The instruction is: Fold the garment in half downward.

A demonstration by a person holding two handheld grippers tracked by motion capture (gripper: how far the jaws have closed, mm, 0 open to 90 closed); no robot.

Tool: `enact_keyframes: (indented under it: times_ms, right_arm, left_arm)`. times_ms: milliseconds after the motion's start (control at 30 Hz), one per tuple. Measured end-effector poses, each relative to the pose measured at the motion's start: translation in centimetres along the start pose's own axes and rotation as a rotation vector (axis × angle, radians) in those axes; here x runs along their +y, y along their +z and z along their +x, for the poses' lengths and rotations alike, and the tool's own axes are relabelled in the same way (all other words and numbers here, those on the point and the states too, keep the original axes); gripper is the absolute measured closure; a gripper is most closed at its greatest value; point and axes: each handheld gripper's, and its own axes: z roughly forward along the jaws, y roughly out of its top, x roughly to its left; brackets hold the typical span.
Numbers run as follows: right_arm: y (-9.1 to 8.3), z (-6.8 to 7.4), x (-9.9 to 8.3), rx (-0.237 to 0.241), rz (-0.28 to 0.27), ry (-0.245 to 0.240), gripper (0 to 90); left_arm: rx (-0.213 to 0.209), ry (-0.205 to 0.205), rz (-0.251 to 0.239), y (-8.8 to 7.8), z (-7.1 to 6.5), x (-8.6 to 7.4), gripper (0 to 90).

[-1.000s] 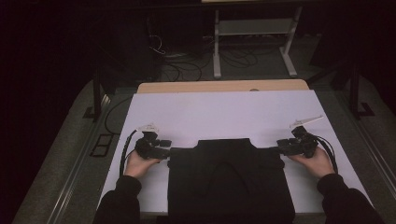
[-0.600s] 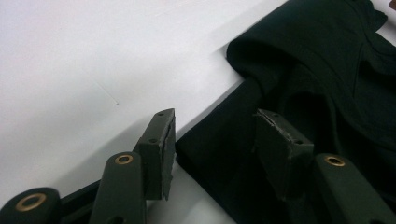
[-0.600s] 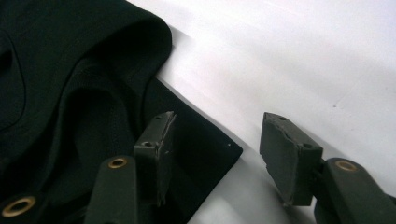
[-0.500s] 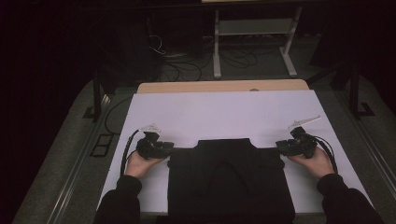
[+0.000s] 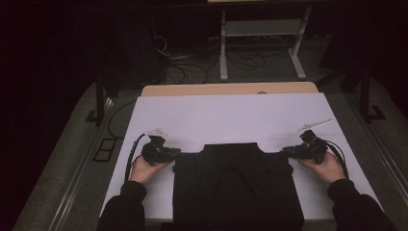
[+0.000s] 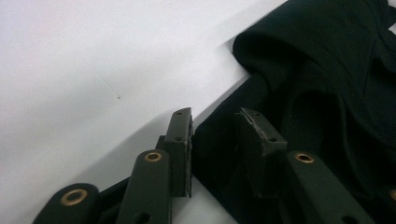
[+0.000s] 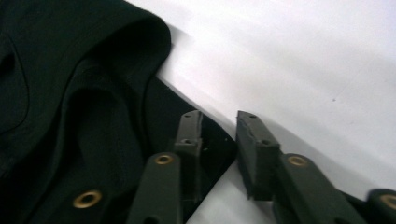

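Note:
A black garment (image 5: pixel 235 183) lies folded flat on the white table top (image 5: pixel 231 115), near the front edge. My left gripper (image 5: pixel 177 153) is at its upper left corner, held in a hand. In the left gripper view the jaws of the left gripper (image 6: pixel 214 114) stand apart with the corner of the garment (image 6: pixel 327 70) lying between them, unclamped. My right gripper (image 5: pixel 285 150) is at the upper right corner. In the right gripper view the right gripper (image 7: pixel 219 116) also stands open, a corner of the garment (image 7: pixel 70 93) reaching into the gap.
A wooden board edge (image 5: pixel 231 89) runs along the far side of the table. Behind it on the dark floor stand a white metal frame (image 5: pixel 260 33) and loose cables (image 5: pixel 168 53). Black posts (image 5: pixel 99 96) flank the table.
Both grippers have edged slightly inward onto the garment's upper corners. The garment itself has not shifted.

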Motion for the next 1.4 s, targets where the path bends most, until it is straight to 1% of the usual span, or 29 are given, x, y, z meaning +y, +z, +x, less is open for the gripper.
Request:
enact_keyframes:
  times_ms: [133, 200, 267, 367, 400, 467, 533, 667, 733, 867, 933, 967, 1000, 1033, 1133, 1233, 1300, 1400]
  right_arm:
    - [0.1, 0.1, 0.0, -0.007, 0.007, -0.006, 80.9]
    - [0.0, 0.1, 0.0, -0.005, 0.005, 0.003, 85.2]
    - [0.0, 0.1, 0.0, -0.003, 0.005, 0.005, 85.9]
    - [0.0, 0.2, 0.1, -0.006, 0.008, 0.003, 86.5]
    - [0.0, 0.2, 0.1, -0.006, 0.008, 0.003, 86.7]
    - [0.0, 0.2, 0.1, -0.008, 0.009, 0.003, 86.8]
    - [0.0, 0.2, 0.1, -0.020, 0.006, -0.001, 87.0]
    - [0.0, 0.3, 0.1, -0.025, 0.009, -0.005, 87.2]
    - [0.0, 0.3, 0.1, -0.031, 0.009, -0.008, 87.2]
    - [-0.1, 0.5, 0.2, -0.047, 0.005, -0.014, 87.4]
    - [-0.2, 0.6, 0.3, -0.058, -0.005, -0.021, 87.5]
    - [-0.2, 0.7, 0.3, -0.060, -0.008, -0.016, 87.5]
    - [-0.2, 0.8, 0.4, -0.066, -0.013, -0.015, 87.5]
    - [-0.2, 0.9, 0.5, -0.071, -0.018, -0.017, 87.5]
    - [-0.2, 1.2, 0.6, -0.087, -0.020, -0.019, 87.5]
    - [-0.1, 1.4, 0.7, -0.105, -0.023, -0.026, 87.5]
    - [-0.2, 1.5, 0.8, -0.107, -0.029, -0.026, 87.5]
    - [-0.3, 1.5, 0.9, -0.107, -0.047, -0.024, 87.5]
  left_arm:
    - [0.008, 0.009, 0.008, 0.1, -0.1, 0.0, 71.6]
    - [0.013, 0.015, 0.014, 0.1, -0.2, 0.0, 75.0]
    - [0.014, 0.014, 0.017, 0.1, -0.3, 0.0, 81.3]
    - [0.027, 0.026, 0.033, 0.1, -0.5, 0.1, 84.9]
    - [0.029, 0.030, 0.039, 0.2, -0.5, 0.2, 85.4]
    - [0.038, 0.025, 0.042, 0.2, -0.6, 0.3, 85.9]
    - [0.041, 0.028, 0.051, 0.1, -0.7, 0.4, 86.4]
    - [0.056, 0.036, 0.059, 0.1, -0.8, 0.5, 86.7]
    - [0.069, 0.047, 0.058, 0.0, -0.8, 0.6, 86.9]
    - [0.087, 0.052, 0.045, -0.2, -0.9, 0.7, 87.0]
    - [0.094, 0.057, 0.049, -0.4, -0.9, 0.7, 87.2]
    - [0.107, 0.056, 0.047, -0.4, -0.9, 0.8, 87.2]
    - [0.111, 0.045, 0.037, -0.5, -1.0, 0.8, 87.2]
    - [0.113, 0.052, 0.040, -0.6, -1.0, 0.9, 87.2]
    - [0.125, 0.051, 0.028, -0.8, -1.1, 1.0, 87.3]
    - [0.138, 0.061, 0.029, -0.9, -1.1, 1.1, 87.3]
    - [0.156, 0.065, 0.027, -1.0, -1.1, 1.2, 87.3]
    - [0.164, 0.067, 0.010, -1.3, -1.1, 1.4, 87.4]
